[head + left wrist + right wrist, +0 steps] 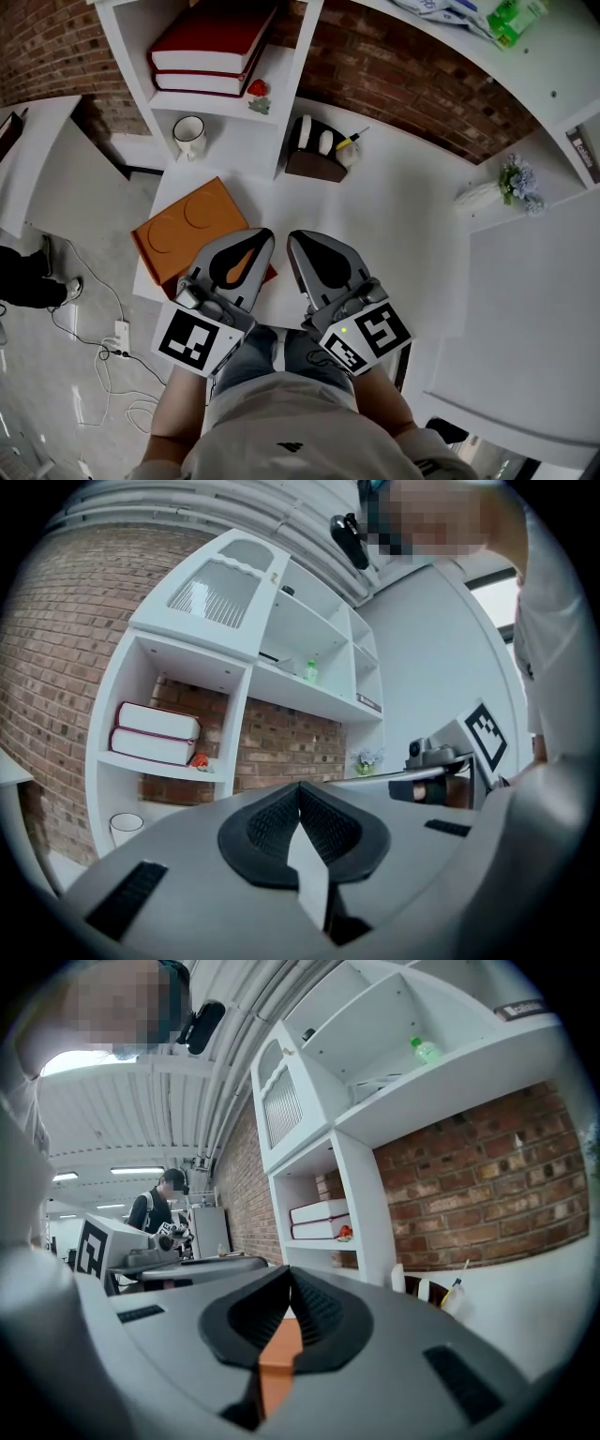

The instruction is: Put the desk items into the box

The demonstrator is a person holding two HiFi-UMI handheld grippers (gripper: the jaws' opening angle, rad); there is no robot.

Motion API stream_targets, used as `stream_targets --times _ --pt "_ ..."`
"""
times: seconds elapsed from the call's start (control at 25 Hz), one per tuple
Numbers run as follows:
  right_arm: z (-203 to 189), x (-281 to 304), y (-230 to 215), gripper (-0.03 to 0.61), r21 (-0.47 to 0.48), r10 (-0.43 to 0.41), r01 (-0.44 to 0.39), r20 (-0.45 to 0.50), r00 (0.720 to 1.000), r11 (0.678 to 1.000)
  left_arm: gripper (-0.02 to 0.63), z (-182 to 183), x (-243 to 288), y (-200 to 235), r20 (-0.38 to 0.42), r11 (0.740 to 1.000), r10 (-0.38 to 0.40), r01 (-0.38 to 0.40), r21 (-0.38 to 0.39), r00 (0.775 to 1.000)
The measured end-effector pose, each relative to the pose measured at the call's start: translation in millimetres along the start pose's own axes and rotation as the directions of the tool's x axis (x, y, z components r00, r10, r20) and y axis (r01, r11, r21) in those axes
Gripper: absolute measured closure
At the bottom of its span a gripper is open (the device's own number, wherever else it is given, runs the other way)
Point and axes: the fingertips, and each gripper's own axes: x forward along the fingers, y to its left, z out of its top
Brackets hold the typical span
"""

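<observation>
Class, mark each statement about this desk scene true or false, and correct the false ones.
1. The left gripper and the right gripper both have their jaws together and hold nothing. True.
2. The mug sits on top of the orange box. False: it stands under the shelf that bears the books, apart from the box.
3. Two red books lie stacked one on the other. True.
4. The dark organizer lies inside the orange box. False: it stands on the white desk, near the brick wall.
</observation>
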Motion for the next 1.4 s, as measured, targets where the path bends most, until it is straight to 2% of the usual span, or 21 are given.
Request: stream_targets --times 0.68,1.0,1.4 --pt "7 -32 -64 0.569 0.035 -0.151 0.150 0.022 0.988 0.988 0.600 0 61 -34 -0.010 0.990 -0.140 0.140 -0.001 0.990" --pt "6 -32 -92 0.568 0.050 -0.173 0.172 0.007 0.985 0.984 0.601 0 84 -38 -0.019 0.988 -0.152 0.152 -0.006 0.988" --pt "0 -21 -138 0.568 0.093 -0.164 0.166 -0.036 0.986 0.982 0.600 -1 108 -31 -0.020 0.994 -0.112 0.112 -0.022 0.994"
